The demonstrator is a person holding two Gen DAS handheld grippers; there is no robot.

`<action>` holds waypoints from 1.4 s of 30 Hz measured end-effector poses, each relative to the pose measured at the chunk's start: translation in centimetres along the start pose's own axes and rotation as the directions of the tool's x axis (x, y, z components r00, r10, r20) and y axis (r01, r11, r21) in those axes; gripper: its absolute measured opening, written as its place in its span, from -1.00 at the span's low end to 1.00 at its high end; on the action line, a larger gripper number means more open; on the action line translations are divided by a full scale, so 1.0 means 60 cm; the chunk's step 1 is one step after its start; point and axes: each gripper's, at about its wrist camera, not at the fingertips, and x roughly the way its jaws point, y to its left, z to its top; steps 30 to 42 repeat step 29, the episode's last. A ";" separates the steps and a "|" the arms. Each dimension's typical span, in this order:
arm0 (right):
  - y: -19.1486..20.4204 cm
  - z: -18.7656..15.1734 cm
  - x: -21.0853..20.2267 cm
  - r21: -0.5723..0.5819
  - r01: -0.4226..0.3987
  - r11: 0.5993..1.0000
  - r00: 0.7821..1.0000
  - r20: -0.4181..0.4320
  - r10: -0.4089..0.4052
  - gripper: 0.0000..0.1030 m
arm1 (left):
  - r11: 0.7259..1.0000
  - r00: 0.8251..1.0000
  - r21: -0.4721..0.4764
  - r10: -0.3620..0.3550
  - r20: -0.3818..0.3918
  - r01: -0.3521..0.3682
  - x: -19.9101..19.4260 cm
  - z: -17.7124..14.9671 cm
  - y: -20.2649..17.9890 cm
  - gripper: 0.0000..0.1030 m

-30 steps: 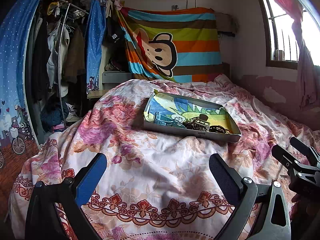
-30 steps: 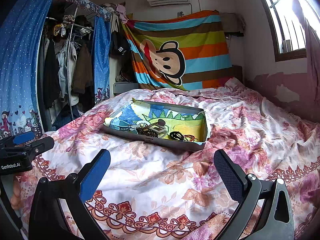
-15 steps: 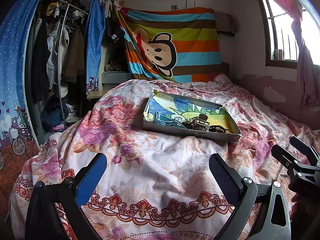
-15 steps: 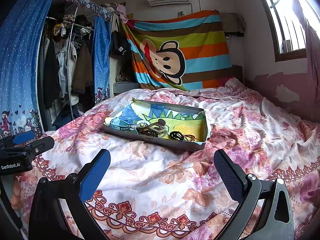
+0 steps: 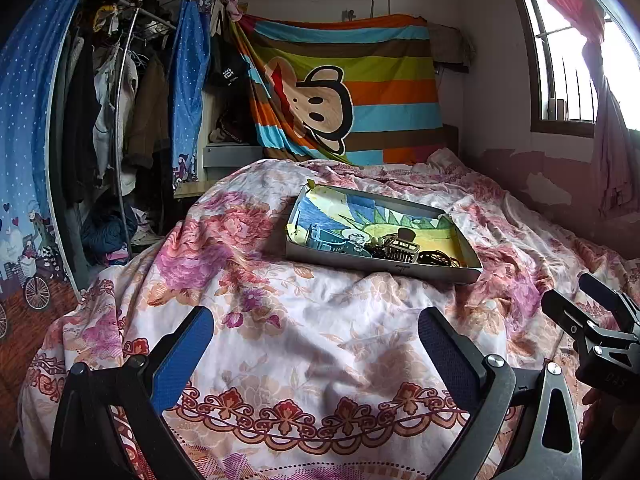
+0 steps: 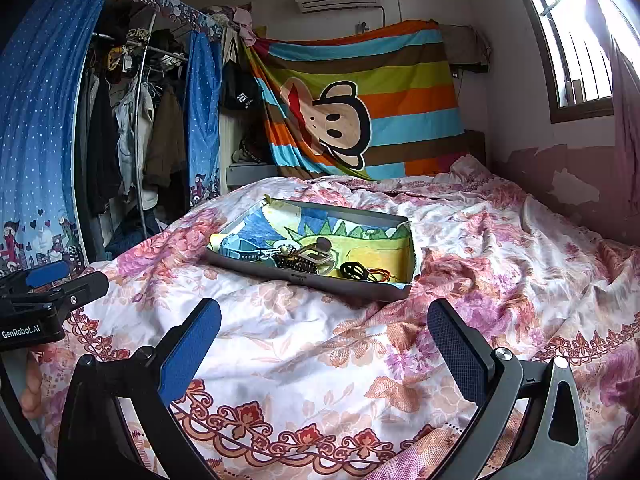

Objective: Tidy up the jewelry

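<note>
A clothes rack stood at left. The left gripper and right gripper hovered with jaws wide apart and empty over a floral bedspread. Well ahead lay the tray (its lining a bright cartoon print), jewelry heaped near its front edge.

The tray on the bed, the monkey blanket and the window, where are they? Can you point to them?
tray point(image 6: 352, 282): right wrist view, on its grey front wall.
monkey blanket point(image 6: 340, 122): right wrist view, on the monkey's face.
window point(image 5: 568, 80): left wrist view, on the barred pane.
</note>
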 end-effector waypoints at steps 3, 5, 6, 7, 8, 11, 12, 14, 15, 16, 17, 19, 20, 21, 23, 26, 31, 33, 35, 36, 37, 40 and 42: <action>0.000 0.000 0.000 0.000 0.000 1.000 1.000 0.000 0.000 0.97 | 1.000 1.000 0.002 0.000 -0.001 0.000 0.000 0.000 0.000 0.99; 0.000 0.001 0.000 0.000 0.000 1.000 1.000 0.000 0.000 0.97 | 1.000 1.000 0.003 0.000 0.001 0.000 0.000 0.000 0.000 0.99; 0.000 0.000 0.000 0.000 0.000 1.000 1.000 0.000 0.000 0.97 | 1.000 1.000 0.003 -0.001 0.001 0.001 0.000 0.000 0.000 0.99; 0.000 0.001 0.000 0.000 0.000 1.000 1.000 0.000 0.000 0.97 | 1.000 1.000 0.001 0.000 0.000 0.000 0.000 0.000 0.000 0.99; 0.000 0.001 0.000 0.000 0.000 1.000 1.000 0.000 0.000 0.97 | 1.000 1.000 0.001 0.000 0.000 0.000 0.000 0.000 0.000 0.99; 0.000 0.001 0.000 -0.001 0.000 1.000 1.000 0.000 0.000 0.97 | 1.000 1.000 0.006 -0.001 -0.015 0.001 0.001 0.001 -0.002 1.00; 0.000 0.001 0.000 -0.001 0.000 1.000 1.000 0.000 0.000 0.97 | 1.000 1.000 0.012 0.012 -0.020 -0.011 0.002 0.001 -0.003 1.00; 0.000 0.001 0.000 -0.001 0.000 1.000 1.000 0.000 0.000 0.97 | 0.999 0.999 0.027 0.032 -0.020 -0.031 0.003 0.001 -0.009 0.99; 0.000 0.001 0.000 -0.001 0.000 1.000 1.000 0.000 0.000 0.97 | 0.999 0.999 0.036 0.039 -0.019 -0.038 0.002 0.001 -0.010 1.00; 0.001 0.001 0.000 -0.001 -0.001 1.000 1.000 0.000 0.001 0.97 | 0.998 0.999 0.040 0.040 -0.018 -0.040 0.001 0.000 -0.011 1.00; 0.000 0.001 0.000 -0.001 0.000 1.000 1.000 0.000 0.000 0.97 | 0.998 0.999 0.045 0.043 -0.015 -0.042 0.000 0.000 -0.012 1.00; 0.001 0.001 0.000 -0.001 0.000 1.000 1.000 0.000 0.000 0.97 | 0.998 0.999 0.051 0.045 -0.012 -0.044 -0.001 0.000 -0.011 1.00; 0.000 0.002 0.000 -0.001 0.000 1.000 1.000 -0.001 0.000 0.97 | 0.998 0.999 0.053 0.045 -0.011 -0.045 0.000 0.001 -0.011 1.00; 0.000 0.002 0.000 0.000 0.000 1.000 1.000 -0.001 0.000 0.97 | 0.998 0.999 0.052 0.046 -0.010 -0.045 0.000 0.001 -0.011 1.00; 0.000 0.002 -0.001 -0.001 0.000 1.000 1.000 -0.001 0.000 0.97 | 0.998 0.999 0.052 0.044 -0.010 -0.043 0.000 0.001 -0.010 1.00; 0.001 0.001 0.001 -0.001 -0.001 1.000 1.000 -0.005 0.001 0.97 | 0.998 0.999 0.053 0.047 -0.012 -0.046 0.000 0.001 -0.011 1.00; 0.002 -0.001 0.003 -0.001 -0.001 1.000 1.000 -0.014 0.001 0.97 | 0.997 0.999 0.054 0.051 -0.018 -0.050 0.001 0.002 -0.007 1.00; 0.002 -0.001 0.003 -0.001 -0.001 1.000 1.000 -0.014 0.001 0.97 | 0.997 0.999 0.054 0.051 -0.018 -0.050 0.001 0.002 -0.007 1.00; 0.002 -0.001 0.003 -0.001 -0.001 1.000 1.000 -0.014 0.001 0.97 | 0.997 0.999 0.054 0.051 -0.018 -0.050 0.001 0.002 -0.007 1.00; 0.002 -0.001 0.003 -0.001 -0.001 1.000 1.000 -0.014 0.001 0.97 | 0.997 0.999 0.054 0.051 -0.018 -0.050 0.001 0.002 -0.007 1.00; 0.002 -0.001 0.003 -0.001 -0.001 1.000 1.000 -0.014 0.001 0.97 | 0.997 0.999 0.054 0.051 -0.018 -0.050 0.001 0.002 -0.007 1.00; 0.002 -0.001 0.003 -0.001 -0.001 1.000 1.000 -0.014 0.001 0.97 | 0.997 0.999 0.054 0.051 -0.018 -0.050 0.001 0.002 -0.007 1.00; 0.002 -0.001 0.003 -0.001 -0.001 1.000 1.000 -0.014 0.001 0.97 | 0.997 0.999 0.054 0.051 -0.018 -0.050 0.001 0.002 -0.007 1.00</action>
